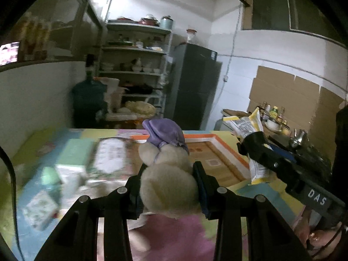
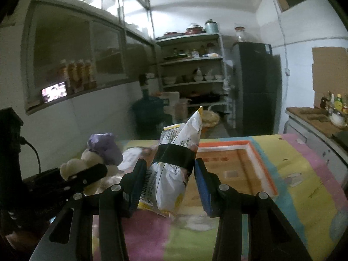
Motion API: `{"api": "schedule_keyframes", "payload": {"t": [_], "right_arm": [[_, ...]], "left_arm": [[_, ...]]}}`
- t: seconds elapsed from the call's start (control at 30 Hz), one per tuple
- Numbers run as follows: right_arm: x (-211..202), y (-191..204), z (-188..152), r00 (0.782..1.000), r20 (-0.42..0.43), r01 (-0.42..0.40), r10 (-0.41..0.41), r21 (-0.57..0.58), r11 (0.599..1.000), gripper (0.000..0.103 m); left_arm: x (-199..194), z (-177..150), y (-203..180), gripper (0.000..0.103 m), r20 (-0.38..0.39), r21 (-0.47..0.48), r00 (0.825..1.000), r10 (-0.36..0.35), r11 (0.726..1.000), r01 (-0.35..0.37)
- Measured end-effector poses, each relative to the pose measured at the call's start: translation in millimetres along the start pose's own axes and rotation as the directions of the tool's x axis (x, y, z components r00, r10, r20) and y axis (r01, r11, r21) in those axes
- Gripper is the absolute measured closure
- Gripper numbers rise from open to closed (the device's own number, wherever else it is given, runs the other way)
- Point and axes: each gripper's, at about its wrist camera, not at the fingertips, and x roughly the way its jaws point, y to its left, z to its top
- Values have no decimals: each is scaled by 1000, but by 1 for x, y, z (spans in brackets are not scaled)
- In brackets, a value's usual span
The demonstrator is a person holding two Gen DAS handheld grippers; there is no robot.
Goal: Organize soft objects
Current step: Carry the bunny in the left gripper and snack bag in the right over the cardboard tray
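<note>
My left gripper [image 1: 168,170] is shut on a cream plush toy [image 1: 169,180] with a purple hat [image 1: 166,133], held above the table; the same gripper [image 2: 87,174] and toy [image 2: 95,156] show at the left of the right wrist view. My right gripper [image 2: 169,167] is shut on a white and yellow snack bag [image 2: 171,184] with a black band around it, also off the table. In the left wrist view that bag [image 1: 245,125] and the right gripper [image 1: 256,145] are at the right. An open cardboard box [image 1: 219,158] [image 2: 250,165] with an orange and white rim lies just beyond both.
A pastel patchwork mat [image 2: 304,174] covers the table. Blurred packets and a mint-green box [image 1: 75,152] lie on its left part. Behind stand a shelf rack [image 1: 134,65], a dark fridge [image 1: 195,87] and a water jug [image 1: 89,100]. A counter with bottles [image 2: 335,108] is on the right.
</note>
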Motion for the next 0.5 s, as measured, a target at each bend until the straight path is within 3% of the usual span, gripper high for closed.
{"api": "schedule_keyframes", "payload": {"t": [0.23, 0.5], "right_arm": [[19, -65, 20, 999, -44, 15, -14, 17, 1000, 57], [65, -107, 21, 990, -144, 10, -9, 8, 1000, 57]], "left_arm": [[60, 12, -37, 63, -65, -16, 998, -20, 1000, 19], [131, 13, -54, 63, -176, -57, 984, -14, 998, 4]]}}
